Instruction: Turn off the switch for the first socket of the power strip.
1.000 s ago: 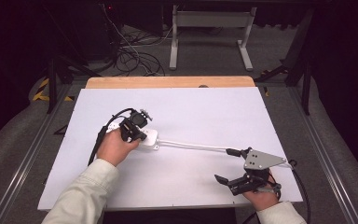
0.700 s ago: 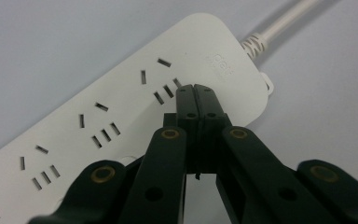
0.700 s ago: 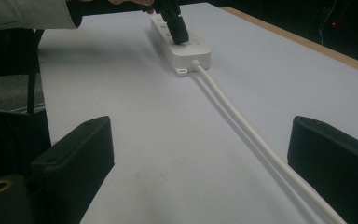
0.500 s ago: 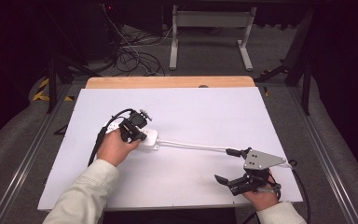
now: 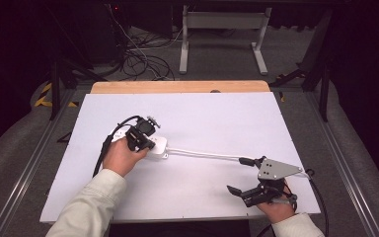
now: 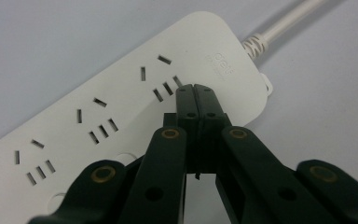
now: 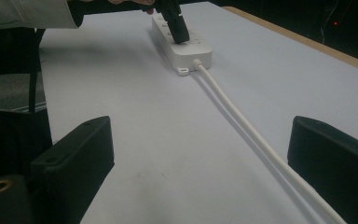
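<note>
Diagonally, power strip [image 5: 154,145] cord-end faces right gripper [image 5: 244,176].

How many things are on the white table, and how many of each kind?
Power strip with cord: 1
Tools: 2, the left tool shut on top of the strip, the right tool open near the cord
Total: 3

I'm working in what looks like a lab or test room: a white worktop [image 5: 217,118] stands on grey carpet between metal floor rails [image 5: 24,170]. Behind it I see tangled cables [image 5: 143,61], a metal stand [image 5: 224,37] and dark surroundings.
</note>
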`<action>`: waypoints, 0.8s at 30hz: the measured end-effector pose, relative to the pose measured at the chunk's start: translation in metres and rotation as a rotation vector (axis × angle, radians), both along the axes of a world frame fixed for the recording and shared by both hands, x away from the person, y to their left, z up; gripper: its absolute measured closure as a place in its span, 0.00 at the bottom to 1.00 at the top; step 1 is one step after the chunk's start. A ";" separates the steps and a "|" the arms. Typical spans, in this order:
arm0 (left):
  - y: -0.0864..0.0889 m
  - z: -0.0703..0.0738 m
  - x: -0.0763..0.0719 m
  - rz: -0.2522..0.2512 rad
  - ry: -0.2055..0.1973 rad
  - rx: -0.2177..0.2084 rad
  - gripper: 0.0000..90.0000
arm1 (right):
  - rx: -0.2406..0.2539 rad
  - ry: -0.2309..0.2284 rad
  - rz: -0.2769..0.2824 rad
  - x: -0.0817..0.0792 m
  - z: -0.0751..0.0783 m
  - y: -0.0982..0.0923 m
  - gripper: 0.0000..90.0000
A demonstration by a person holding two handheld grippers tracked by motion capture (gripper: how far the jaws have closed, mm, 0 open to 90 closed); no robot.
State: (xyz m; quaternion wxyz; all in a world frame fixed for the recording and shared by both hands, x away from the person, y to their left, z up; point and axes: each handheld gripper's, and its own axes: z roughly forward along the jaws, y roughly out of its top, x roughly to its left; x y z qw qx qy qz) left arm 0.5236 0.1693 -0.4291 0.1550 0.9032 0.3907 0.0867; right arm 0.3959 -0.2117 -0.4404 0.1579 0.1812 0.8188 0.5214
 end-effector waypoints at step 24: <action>0.008 0.038 -0.029 -0.015 -0.143 -0.120 1.00 | 0.003 -0.005 -0.002 0.000 0.001 0.000 0.08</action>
